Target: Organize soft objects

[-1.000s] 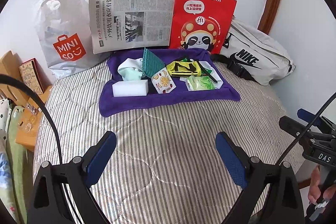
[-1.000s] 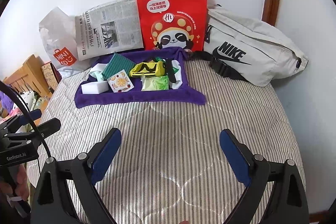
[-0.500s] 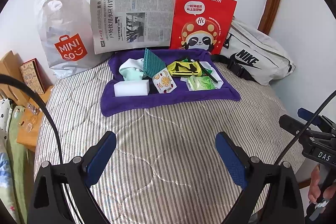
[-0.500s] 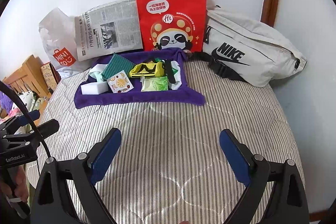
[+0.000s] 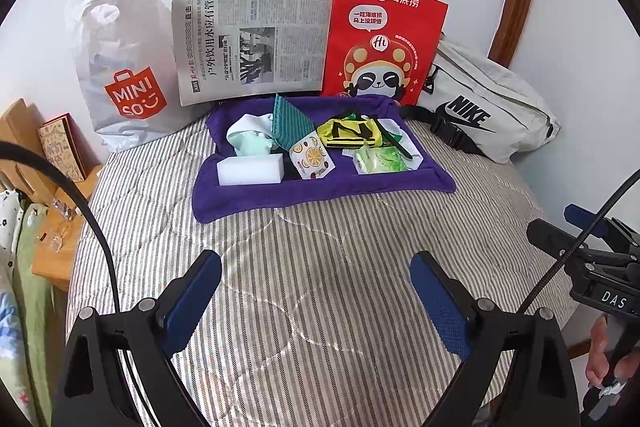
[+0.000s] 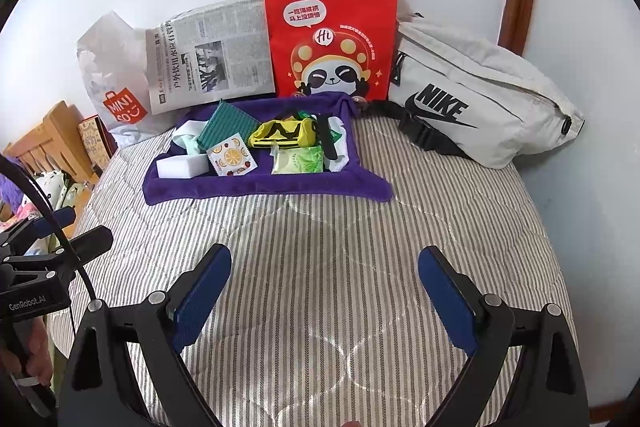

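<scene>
A purple towel (image 5: 320, 191) (image 6: 260, 189) lies on the striped bed near the wall. On it are a white sponge (image 5: 250, 169) (image 6: 182, 165), a pale green cloth (image 5: 250, 137), a green ribbed pad (image 5: 290, 123) (image 6: 228, 127), a fruit-print packet (image 5: 312, 159) (image 6: 232, 157), a yellow-black pouch (image 5: 350, 133) (image 6: 282, 133) and a green tissue pack (image 5: 380, 161) (image 6: 298, 161). My left gripper (image 5: 316, 291) is open and empty over the bed. My right gripper (image 6: 324, 287) is open and empty, also short of the towel.
Against the wall stand a Miniso plastic bag (image 5: 128, 67), a newspaper (image 5: 252, 43), a red paper bag (image 5: 380, 39) (image 6: 332, 35) and a white Nike waist bag (image 5: 484, 107) (image 6: 476, 95). A wooden bedside stand (image 5: 36, 155) is at the left.
Both grippers have drifted very slightly; the view is almost unchanged. Nothing was taken hold of or moved.
</scene>
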A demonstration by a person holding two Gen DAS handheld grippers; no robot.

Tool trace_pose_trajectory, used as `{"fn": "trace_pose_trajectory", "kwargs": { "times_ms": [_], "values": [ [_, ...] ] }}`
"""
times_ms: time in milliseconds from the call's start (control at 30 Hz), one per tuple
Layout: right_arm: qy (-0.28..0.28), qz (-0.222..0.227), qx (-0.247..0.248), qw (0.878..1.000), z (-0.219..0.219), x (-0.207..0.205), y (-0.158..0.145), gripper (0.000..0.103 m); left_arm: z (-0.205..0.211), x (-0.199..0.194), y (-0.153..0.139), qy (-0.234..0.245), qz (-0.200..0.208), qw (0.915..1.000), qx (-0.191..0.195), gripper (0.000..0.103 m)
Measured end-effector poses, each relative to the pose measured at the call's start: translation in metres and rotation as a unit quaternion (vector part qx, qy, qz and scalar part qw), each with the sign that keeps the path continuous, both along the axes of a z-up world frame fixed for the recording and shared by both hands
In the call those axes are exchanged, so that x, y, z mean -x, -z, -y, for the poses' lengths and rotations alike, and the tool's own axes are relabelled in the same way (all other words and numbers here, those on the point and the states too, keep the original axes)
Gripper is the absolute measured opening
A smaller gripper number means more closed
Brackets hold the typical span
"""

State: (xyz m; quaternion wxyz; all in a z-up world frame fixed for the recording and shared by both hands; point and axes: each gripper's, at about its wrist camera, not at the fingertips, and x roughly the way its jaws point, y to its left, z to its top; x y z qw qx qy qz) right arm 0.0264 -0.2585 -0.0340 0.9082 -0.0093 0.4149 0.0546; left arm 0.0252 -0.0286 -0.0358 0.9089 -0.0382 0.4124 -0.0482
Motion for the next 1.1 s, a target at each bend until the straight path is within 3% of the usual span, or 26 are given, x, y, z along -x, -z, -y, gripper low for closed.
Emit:
{"fn": "trace_pose_trajectory", "kwargs": {
  "times_ms": [1100],
  "values": [
    [-0.011, 0.008, 0.004, 1.000, -0.0049, 0.0044, -0.0049, 0.094, -0.0012, 0.0038, -0.0022, -0.003, 0.003, 1.0000, 0.001, 0.096]
  ]
}}
